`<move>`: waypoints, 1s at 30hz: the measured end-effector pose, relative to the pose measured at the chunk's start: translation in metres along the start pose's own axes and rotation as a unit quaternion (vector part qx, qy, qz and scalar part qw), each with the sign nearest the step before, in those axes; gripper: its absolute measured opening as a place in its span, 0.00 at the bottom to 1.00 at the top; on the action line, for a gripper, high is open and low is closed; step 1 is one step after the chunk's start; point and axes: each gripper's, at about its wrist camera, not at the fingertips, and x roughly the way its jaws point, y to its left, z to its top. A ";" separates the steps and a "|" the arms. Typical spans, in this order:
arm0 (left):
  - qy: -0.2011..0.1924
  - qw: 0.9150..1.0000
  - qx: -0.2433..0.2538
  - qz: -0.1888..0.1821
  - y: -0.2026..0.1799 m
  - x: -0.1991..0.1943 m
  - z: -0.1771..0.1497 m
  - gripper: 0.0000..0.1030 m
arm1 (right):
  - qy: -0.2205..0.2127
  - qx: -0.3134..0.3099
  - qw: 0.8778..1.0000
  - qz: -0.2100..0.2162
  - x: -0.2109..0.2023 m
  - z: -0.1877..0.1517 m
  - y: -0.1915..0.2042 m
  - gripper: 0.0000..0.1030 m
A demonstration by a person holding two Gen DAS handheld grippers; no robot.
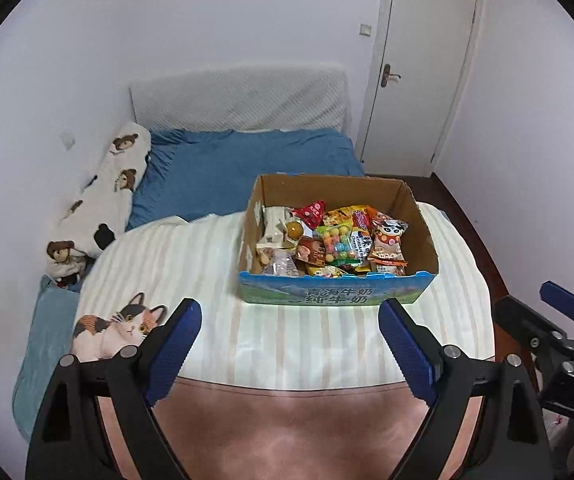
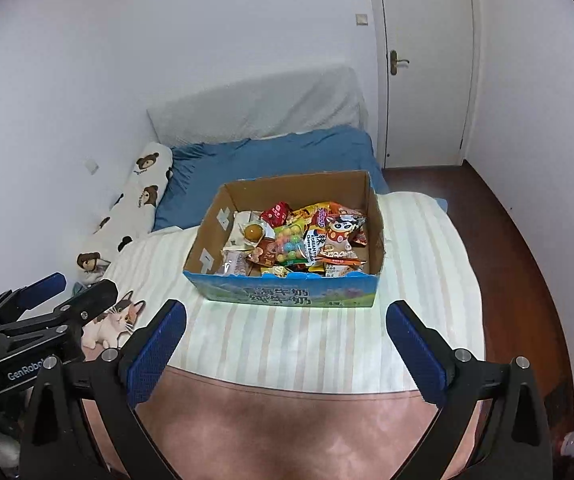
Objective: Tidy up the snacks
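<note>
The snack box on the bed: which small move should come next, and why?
Probably bring one open gripper, say the right gripper, forward and down toward the snack box. Both it and the left gripper are empty and short of the box, while the snack packets lie in a loose heap.

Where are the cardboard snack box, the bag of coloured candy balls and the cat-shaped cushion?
cardboard snack box (image 1: 333, 295), left wrist view, printed blue front wall.
bag of coloured candy balls (image 1: 341, 245), left wrist view, middle of the clear bag.
cat-shaped cushion (image 1: 117, 326), left wrist view, the cat's body.
</note>
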 end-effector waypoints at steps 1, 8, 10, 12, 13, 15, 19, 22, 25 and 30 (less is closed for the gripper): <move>-0.005 1.000 0.001 0.005 0.000 -0.004 -0.002 0.88 | -0.007 -0.002 1.000 -0.002 -0.008 -0.002 0.001 0.99; -0.023 1.000 -0.003 0.014 0.004 -0.034 -0.014 0.88 | -0.033 -0.006 0.999 -0.007 -0.043 -0.007 0.004 0.99; -0.024 1.000 -0.003 0.016 0.005 -0.040 -0.017 0.88 | -0.038 -0.007 0.999 -0.008 -0.050 -0.009 0.005 0.99; -0.027 0.999 -0.002 0.018 0.005 -0.045 -0.019 0.88 | -0.042 -0.008 0.999 -0.011 -0.057 -0.011 0.006 0.99; -0.027 0.999 -0.001 0.017 0.004 -0.048 -0.021 0.88 | -0.043 -0.007 0.999 -0.011 -0.060 -0.013 0.007 0.99; -0.027 0.999 0.001 0.018 0.004 -0.050 -0.023 0.88 | -0.043 -0.005 0.999 -0.011 -0.062 -0.015 0.006 0.99; -0.027 0.999 0.005 0.019 0.002 -0.049 -0.024 0.88 | -0.042 -0.006 0.999 -0.014 -0.062 -0.019 0.006 0.99; -0.026 0.999 0.007 0.020 0.000 -0.046 -0.025 0.88 | -0.040 -0.007 0.999 -0.016 -0.059 -0.018 0.005 0.99; -0.027 0.999 0.005 0.019 0.000 -0.041 -0.023 0.88 | -0.039 -0.007 0.999 -0.020 -0.054 -0.016 0.003 0.99; -0.024 0.999 0.003 0.028 -0.001 -0.022 -0.015 0.95 | -0.033 -0.002 0.999 -0.034 -0.034 -0.012 -0.004 1.00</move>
